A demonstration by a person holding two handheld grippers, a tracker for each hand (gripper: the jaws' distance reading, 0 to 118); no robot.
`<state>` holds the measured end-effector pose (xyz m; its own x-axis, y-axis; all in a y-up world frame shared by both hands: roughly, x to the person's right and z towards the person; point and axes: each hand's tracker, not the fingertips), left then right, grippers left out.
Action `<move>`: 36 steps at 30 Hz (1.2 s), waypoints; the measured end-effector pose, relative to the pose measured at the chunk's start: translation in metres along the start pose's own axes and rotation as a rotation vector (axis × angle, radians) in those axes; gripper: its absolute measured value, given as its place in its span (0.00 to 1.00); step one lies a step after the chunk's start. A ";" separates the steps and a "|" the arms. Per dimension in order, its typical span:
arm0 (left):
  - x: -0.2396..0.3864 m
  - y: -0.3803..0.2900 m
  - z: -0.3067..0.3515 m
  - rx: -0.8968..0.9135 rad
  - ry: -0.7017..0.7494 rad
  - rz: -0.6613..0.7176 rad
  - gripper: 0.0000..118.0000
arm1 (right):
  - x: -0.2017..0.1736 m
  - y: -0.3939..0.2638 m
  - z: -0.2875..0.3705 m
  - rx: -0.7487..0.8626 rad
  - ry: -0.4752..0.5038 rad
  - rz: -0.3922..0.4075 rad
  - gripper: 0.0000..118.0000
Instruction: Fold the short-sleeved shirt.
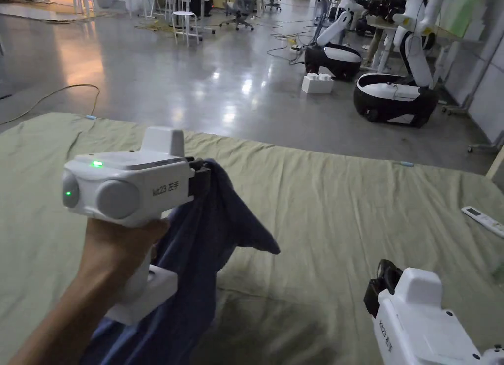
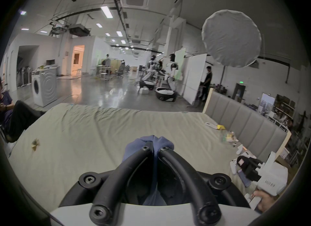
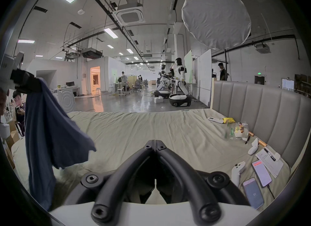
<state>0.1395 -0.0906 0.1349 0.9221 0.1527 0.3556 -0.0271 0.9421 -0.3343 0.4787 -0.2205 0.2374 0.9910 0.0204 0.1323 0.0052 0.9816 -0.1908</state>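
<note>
left claw (image 2: 153, 147) pinches shirt (image 1: 197, 262), lifted, hanging over bed (image 1: 344, 208) | right claw (image 3: 154, 144) pressed together, empty | shirt soft, light, limp; likely best held at shoulder seam or hem corner

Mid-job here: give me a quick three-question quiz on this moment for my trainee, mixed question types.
1. True or false: the right claw grips the blue shirt.
2. Which describes the shirt? A) spread flat on the bed B) hanging from the left claw C) lying on the floor.
3. Fill in: beyond the bed, on the grey floor beside the robots, sits a white ____.

Key: 1 false, its jaws are shut on nothing. 2 B. 3 box.
</note>
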 end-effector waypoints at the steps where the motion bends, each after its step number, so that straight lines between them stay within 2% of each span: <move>1: 0.009 0.004 -0.008 0.002 -0.025 -0.010 0.03 | 0.006 0.002 0.002 0.007 -0.010 -0.004 0.00; 8: 0.093 -0.006 -0.053 -0.057 -0.185 -0.071 0.03 | 0.042 0.010 0.017 0.039 -0.081 -0.024 0.00; 13: 0.149 -0.067 -0.074 -0.197 -0.296 -0.094 0.03 | 0.064 0.009 0.030 0.050 -0.128 -0.032 0.00; 19: 0.181 -0.162 -0.078 -0.353 -0.375 -0.074 0.05 | 0.083 0.000 0.036 0.030 -0.161 -0.041 0.00; 21: 0.184 -0.182 -0.074 -0.373 -0.393 -0.052 0.24 | 0.086 -0.003 0.036 0.018 -0.167 -0.042 0.00; 23: 0.184 -0.197 -0.073 -0.398 -0.390 -0.044 0.56 | 0.088 -0.007 0.035 0.006 -0.170 -0.047 0.00; 24: 0.183 -0.203 -0.073 -0.421 -0.380 -0.051 0.63 | 0.088 -0.009 0.034 -0.003 -0.168 -0.048 0.00; 29: 0.158 -0.197 -0.060 -0.361 -0.296 -0.067 0.65 | 0.082 -0.013 0.029 -0.025 -0.148 -0.036 0.00; 36: 0.089 -0.157 -0.027 -0.088 -0.070 0.006 0.65 | 0.056 -0.005 0.019 -0.016 -0.087 0.001 0.00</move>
<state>0.2364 -0.2333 0.1955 0.8925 0.1820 0.4127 0.0044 0.9115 -0.4114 0.5320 -0.2204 0.2640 0.9756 0.0385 0.2161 0.0070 0.9785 -0.2062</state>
